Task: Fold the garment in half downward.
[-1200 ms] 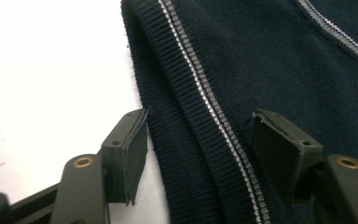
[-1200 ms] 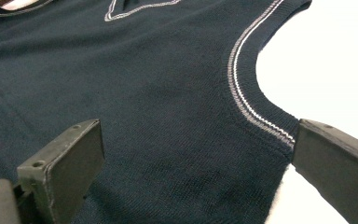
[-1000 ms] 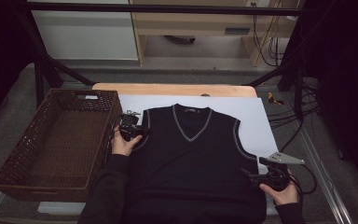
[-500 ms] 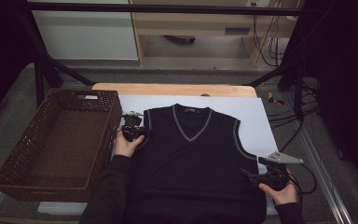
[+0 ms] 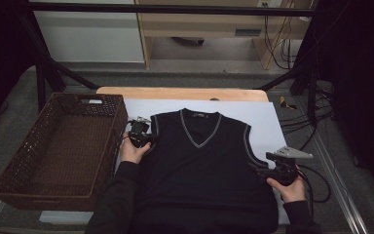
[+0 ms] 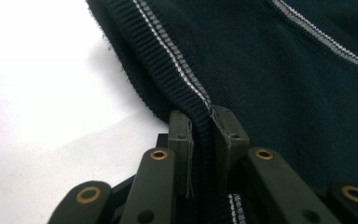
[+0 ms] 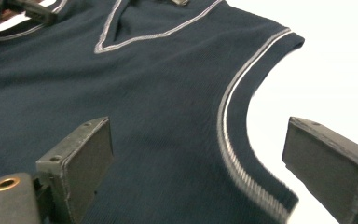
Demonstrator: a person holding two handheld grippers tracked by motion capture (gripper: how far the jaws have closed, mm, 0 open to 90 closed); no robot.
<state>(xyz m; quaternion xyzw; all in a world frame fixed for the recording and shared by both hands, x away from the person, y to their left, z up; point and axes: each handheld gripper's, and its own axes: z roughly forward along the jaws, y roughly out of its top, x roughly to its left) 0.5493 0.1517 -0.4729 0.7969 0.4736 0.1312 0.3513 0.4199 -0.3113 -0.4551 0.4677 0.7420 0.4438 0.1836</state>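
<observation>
While the left gripper [image 6: 200,135] has just been closing, now pinching the vest's [image 5: 204,165] ribbed armhole edge between its jaws, the right gripper [image 7: 198,172] gapes wide (the opposite armhole between its jaws, untouched).

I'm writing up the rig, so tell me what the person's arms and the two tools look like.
Both forearms wear dark long sleeves. The left tool and the right tool are black. The right tool carries a grey three-cornered plate on top, and a black cable loops from it. Up close, the jaws are black linked bars with brass-coloured rivets and flat dark rectangular pads.
</observation>
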